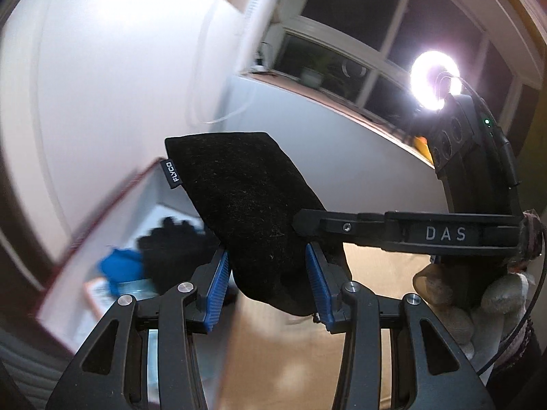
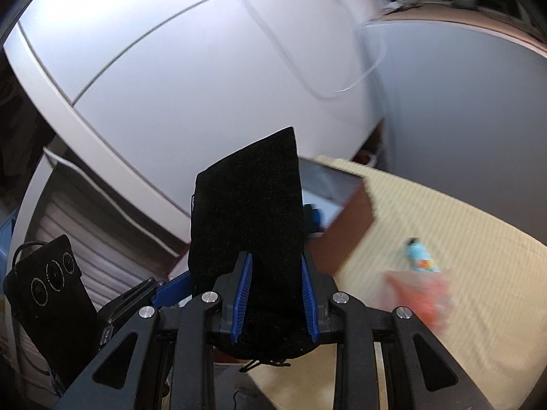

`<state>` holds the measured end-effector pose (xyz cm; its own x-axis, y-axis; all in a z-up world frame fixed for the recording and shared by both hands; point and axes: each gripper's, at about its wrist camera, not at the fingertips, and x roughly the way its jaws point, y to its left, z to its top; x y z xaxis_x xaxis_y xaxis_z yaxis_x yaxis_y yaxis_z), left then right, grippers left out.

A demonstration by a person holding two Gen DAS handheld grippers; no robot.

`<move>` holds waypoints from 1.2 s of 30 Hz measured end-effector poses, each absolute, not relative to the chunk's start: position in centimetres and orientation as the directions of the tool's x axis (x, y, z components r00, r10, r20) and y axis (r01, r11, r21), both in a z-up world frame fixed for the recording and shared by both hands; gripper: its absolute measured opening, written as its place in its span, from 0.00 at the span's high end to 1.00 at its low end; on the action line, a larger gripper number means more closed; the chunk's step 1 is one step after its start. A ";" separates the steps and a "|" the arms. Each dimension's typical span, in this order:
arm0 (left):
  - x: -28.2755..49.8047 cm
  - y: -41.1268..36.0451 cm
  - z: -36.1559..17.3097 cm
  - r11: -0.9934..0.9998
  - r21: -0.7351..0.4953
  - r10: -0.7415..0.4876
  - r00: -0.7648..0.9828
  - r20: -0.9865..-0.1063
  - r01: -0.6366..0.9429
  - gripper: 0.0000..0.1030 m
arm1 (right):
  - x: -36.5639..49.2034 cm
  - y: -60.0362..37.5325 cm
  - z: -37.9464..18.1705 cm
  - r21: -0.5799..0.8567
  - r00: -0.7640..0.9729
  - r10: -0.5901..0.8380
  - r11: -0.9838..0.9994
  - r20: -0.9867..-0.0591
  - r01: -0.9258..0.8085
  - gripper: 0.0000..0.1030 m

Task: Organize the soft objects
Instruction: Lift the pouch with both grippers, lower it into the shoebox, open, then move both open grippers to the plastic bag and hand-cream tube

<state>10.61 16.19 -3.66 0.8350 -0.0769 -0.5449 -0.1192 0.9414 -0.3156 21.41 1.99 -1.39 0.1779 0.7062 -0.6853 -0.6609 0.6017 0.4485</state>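
Left gripper [image 1: 270, 283] is clamped on the lower part of a black felt pouch [image 1: 246, 205], held in the air above an open box [image 1: 112, 225] holding dark and blue soft items. Right gripper [image 2: 276, 294] also grips the pouch from its side. A small blue packet [image 2: 418, 256] lies on the straw-coloured mat [image 2: 461, 239]. Background is blurred.

The box [image 1: 102, 212] is open on top but partly filled with dark and blue cloth [image 1: 150, 256], the pouch [image 1: 239, 205] hangs between both grippers, and the mat [image 2: 444, 232] carries a tube [image 2: 420, 256].
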 end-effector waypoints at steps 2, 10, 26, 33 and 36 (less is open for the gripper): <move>10.0 17.4 -3.8 0.940 -0.309 -0.054 0.832 -0.552 -0.144 0.59 | 20.9 4.2 -1.9 0.456 0.148 0.710 0.582 -0.688 -0.674 0.75; 6.6 20.6 -5.8 0.939 -0.266 0.016 0.798 -0.603 -0.220 0.59 | 18.3 10.0 -4.1 0.466 0.059 0.701 0.531 -0.710 -0.707 0.75; 4.6 20.2 -7.0 0.939 -0.200 0.096 0.772 -0.629 -0.279 0.59 | 15.7 11.3 -5.1 0.357 0.093 0.652 0.522 -0.752 -0.774 0.53; 3.8 17.8 -6.3 0.953 -0.215 0.045 0.802 -0.595 -0.213 0.59 | 17.0 5.8 -3.7 0.332 0.162 0.667 0.549 -0.727 -0.767 0.53; 4.6 15.9 -5.9 0.961 -0.216 0.012 0.810 -0.587 -0.171 0.59 | 18.2 2.5 -3.6 0.303 0.207 0.640 0.591 -0.740 -0.747 0.53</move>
<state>4.63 15.86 -5.86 0.8097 0.0118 -0.5868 -0.1708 0.9613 -0.2164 18.15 2.52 -3.62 0.2066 0.6405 -0.7397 -0.7472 0.5913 0.3033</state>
